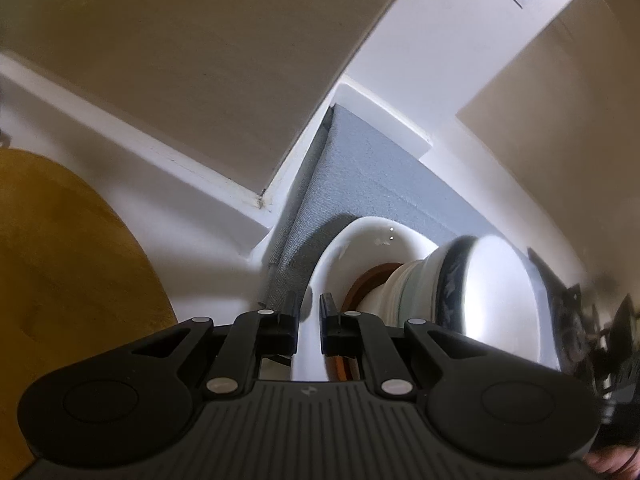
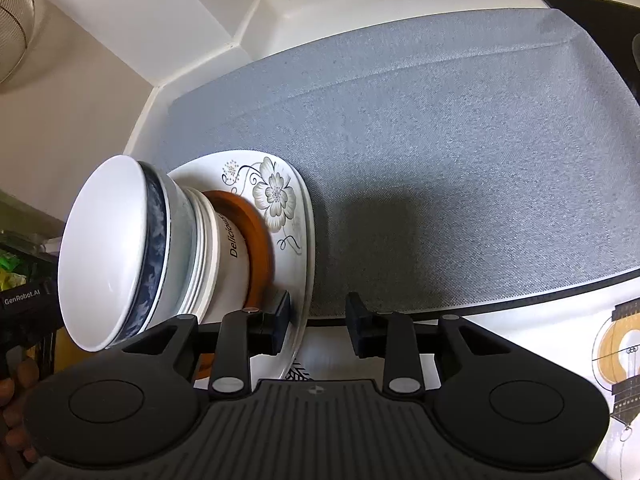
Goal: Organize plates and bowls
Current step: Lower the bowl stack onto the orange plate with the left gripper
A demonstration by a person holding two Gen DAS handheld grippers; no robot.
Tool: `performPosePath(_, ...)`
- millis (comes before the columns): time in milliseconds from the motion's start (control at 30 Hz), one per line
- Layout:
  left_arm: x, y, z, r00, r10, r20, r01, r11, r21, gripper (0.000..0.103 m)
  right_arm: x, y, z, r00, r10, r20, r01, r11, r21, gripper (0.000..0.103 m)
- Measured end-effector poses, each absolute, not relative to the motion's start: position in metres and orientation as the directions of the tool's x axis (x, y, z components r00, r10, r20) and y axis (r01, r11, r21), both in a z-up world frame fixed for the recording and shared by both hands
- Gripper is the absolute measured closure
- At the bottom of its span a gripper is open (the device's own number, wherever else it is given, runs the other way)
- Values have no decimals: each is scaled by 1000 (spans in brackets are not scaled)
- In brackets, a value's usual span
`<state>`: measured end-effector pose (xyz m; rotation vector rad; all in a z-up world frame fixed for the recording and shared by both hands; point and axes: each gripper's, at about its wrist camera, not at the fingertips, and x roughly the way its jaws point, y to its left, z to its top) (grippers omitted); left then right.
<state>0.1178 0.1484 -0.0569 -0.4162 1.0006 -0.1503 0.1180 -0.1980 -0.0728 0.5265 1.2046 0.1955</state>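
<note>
White bowl stack tilted sideways w/ plate.

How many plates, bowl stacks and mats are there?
Plates: 2, a flowered plate and a brown plate
Bowl stack: 1, its bowls packed too tight to count
Mat: 1
Total: 4

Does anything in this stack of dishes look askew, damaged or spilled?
Nothing is spilled or visibly broken. The stack of bowls sits off-centre on the floral plate, crowded toward one side, and the plate's near edge juts past the grey mat.
</note>
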Motion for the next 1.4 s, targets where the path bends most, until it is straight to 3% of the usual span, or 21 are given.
performPosePath(367, 133, 145, -78, 475, -375, -796, -24, 899, -437, 91, 119, -192, -85, 323, 477, -817, 134, 832, 539, 71)
performPosePath(433, 133, 143, -78, 473, -373, -798, -14, 902, -430, 91, 119, -193, -86, 322, 506, -800, 132, 813, 567, 83)
performPosePath(600, 129, 128, -72, 469, -336, -817, 21, 929, -370, 90, 116, -195, -85, 348, 501, -792, 135, 809, 572, 83)
performPosePath(1200, 145, -19, -79, 428, -430, -795, 181, 902, -391, 90, 95, -309, -78, 455, 309, -835, 313, 822, 475, 87)
performPosePath(1400, 150, -33, -83, 401, -468, -787, 188, 883, -429, 90, 94, -339, -80, 479, 270, -836, 333, 825, 457, 86)
